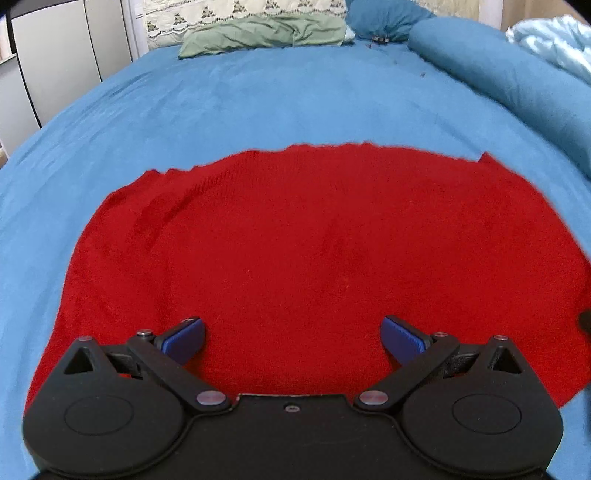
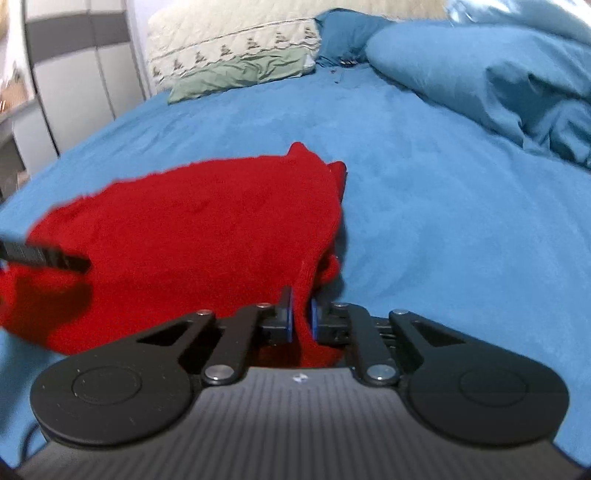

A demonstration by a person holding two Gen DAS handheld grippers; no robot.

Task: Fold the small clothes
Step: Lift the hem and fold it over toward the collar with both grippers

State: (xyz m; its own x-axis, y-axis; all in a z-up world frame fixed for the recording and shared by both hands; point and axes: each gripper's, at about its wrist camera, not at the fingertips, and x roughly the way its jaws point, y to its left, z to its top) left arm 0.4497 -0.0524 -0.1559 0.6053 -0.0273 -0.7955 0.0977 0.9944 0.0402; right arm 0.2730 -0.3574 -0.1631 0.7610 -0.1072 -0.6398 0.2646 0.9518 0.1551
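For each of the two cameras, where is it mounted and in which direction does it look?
Left wrist view: sits on the left claw, open above the red garment, looking up the blue bed toward the pillows.
Right wrist view: sits on the right claw, shut on the red garment's right edge, facing the same way; the tip of a dark object, probably the left claw, enters at left.
Shared: the garment, the bed, the pillows.

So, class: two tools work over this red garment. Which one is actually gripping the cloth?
The right tool: its blue pads are closed on a bunched edge of the red garment. The left tool hangs over the cloth with pads spread wide, holding nothing.
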